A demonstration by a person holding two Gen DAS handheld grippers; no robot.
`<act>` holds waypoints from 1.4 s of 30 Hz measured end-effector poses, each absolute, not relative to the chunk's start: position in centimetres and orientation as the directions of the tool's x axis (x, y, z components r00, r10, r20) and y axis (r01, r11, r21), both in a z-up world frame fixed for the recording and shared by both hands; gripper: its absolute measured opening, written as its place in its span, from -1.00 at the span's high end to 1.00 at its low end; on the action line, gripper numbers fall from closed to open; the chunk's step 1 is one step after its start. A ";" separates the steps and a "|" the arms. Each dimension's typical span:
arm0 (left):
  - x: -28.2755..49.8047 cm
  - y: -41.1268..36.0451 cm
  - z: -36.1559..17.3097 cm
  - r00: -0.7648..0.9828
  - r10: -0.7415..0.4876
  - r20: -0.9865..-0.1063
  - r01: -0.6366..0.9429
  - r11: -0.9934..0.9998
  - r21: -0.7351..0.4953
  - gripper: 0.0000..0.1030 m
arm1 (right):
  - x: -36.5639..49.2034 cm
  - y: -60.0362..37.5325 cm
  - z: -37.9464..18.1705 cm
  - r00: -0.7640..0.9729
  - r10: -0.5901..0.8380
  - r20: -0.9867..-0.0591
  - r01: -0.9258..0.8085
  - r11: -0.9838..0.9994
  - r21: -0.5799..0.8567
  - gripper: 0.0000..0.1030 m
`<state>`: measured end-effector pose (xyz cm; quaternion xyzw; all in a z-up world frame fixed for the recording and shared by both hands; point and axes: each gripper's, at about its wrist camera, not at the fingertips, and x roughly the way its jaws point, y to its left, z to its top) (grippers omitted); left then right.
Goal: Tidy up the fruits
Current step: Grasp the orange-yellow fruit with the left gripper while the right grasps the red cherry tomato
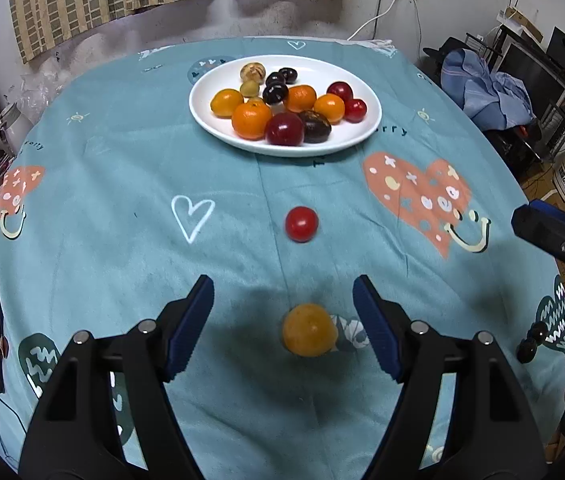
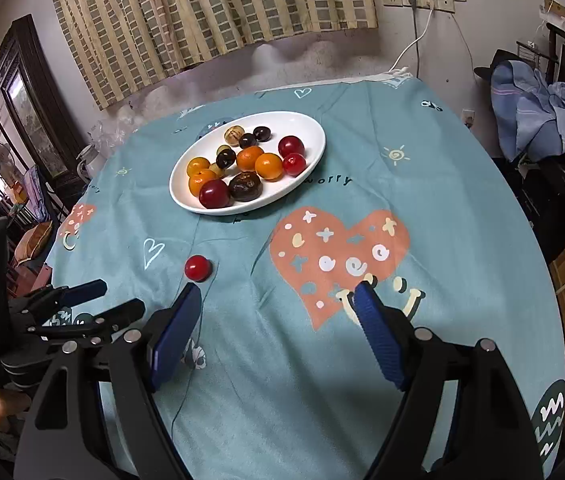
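From the left wrist view, the left gripper (image 1: 283, 304) fills the bottom of the frame with its blue-padded jaws spread wide, and a small orange fruit (image 1: 309, 329) lies on the teal tablecloth (image 1: 122, 184) between them, touching neither pad, so nothing is grasped. Just above it, at mid-frame, a small red fruit (image 1: 301, 224) sits alone on the cloth. Near the top centre stands a white plate (image 1: 210, 116) heaped with oranges, dark red plums and a few dark brown and pale round fruits. Part of the right gripper (image 1: 558, 240) pokes in at the right edge, its jaws not readable from here. From the right wrist view, the right gripper (image 2: 278, 298) also stands released at the bottom of the frame, with only the orange heart print of the tablecloth (image 2: 462, 208) between its pads. The red fruit (image 2: 197, 267) lies just above the tip of its left pad, apart from it. The plate (image 2: 306, 128) sits in the upper middle, well apart from the loose fruit, and the left gripper (image 2: 116, 298) reaches in from the lower left.
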<state>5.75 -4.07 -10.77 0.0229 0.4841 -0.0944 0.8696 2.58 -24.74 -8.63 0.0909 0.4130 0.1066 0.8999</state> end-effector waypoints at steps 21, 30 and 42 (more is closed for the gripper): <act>5.4 -3.6 -15.8 0.392 -0.310 -0.866 0.268 0.939 -0.215 -0.01 | 4.1 -24.7 -10.7 0.580 0.292 -0.760 -0.113 0.953 0.280 -0.54; 5.9 -4.3 -17.3 0.361 -0.332 -0.871 0.279 0.930 -0.239 0.25 | 4.8 -24.0 -11.7 0.555 0.316 -0.769 -0.140 0.947 0.289 -0.54; 4.8 1.0 -15.2 0.436 -0.272 -0.858 0.164 0.961 -0.222 0.26 | 11.5 -13.6 -14.9 0.392 0.441 -0.807 -0.420 0.867 0.270 -0.17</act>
